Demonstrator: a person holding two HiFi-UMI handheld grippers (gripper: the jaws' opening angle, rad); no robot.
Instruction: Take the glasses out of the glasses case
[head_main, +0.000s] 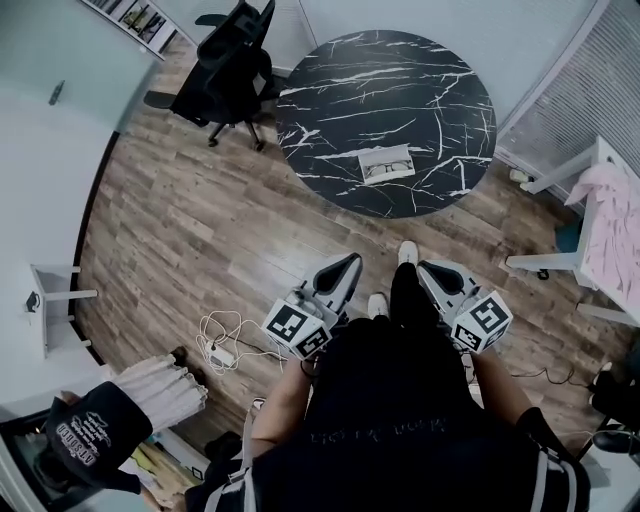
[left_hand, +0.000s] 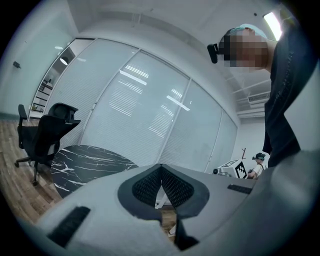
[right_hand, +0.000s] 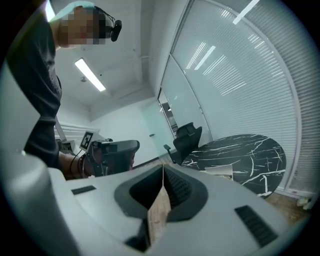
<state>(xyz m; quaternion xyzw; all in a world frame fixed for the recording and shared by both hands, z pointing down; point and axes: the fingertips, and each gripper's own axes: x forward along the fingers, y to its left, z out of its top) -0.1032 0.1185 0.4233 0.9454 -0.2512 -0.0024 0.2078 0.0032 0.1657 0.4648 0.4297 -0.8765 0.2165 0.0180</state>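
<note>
Black white-veined marble table (head_main: 420, 80), white glasses case (head_main: 385, 151), brown wood floor (head_main: 200, 230).

Cool, even light from ceiling strip (right_hand: 90, 75); strong fisheye bending, dark vignetted corners.

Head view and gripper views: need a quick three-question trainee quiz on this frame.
1. True or false: the left gripper holds the glasses case.
2. The glasses case lies on: A) the round marble table, B) the floor, C) the office chair.
3. Fill in: the right gripper has its jaws ___.
Key: 1 false, the left gripper is shut on nothing; 2 A; 3 together.
</note>
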